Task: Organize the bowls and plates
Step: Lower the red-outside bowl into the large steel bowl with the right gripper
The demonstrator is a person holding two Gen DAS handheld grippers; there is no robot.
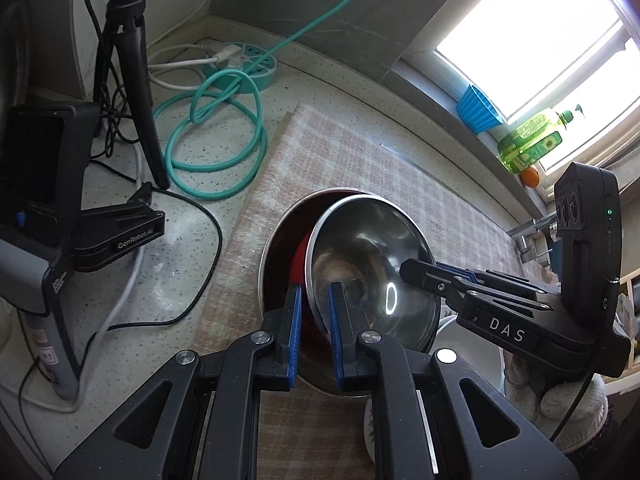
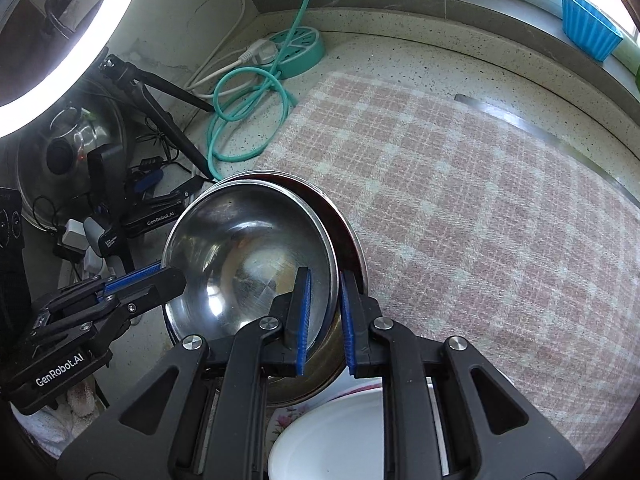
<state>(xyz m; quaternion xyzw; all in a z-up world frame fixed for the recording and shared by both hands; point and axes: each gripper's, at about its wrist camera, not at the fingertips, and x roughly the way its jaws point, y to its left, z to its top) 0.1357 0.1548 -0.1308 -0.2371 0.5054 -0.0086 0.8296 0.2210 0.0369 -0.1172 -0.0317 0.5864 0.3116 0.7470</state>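
Both grippers hold the same steel bowl (image 1: 360, 248) from opposite sides. The left gripper (image 1: 314, 320) is clamped on the near part of its rim, one blue pad inside the bowl and one outside. The right gripper (image 2: 326, 316) comes in from the right, its jaws closed on the bowl's right rim in the same way. The bowl is tilted and sits inside a larger, darker bowl (image 1: 276, 240), which rests on a pink checked cloth (image 2: 460, 200) spread over the speckled counter (image 1: 180, 280). A white plate (image 2: 332, 436) with a flowered edge lies just near the bowls, partly hidden by the gripper. Far left, a teal cable (image 1: 212, 136) coils beside a round teal power strip (image 1: 244, 60).
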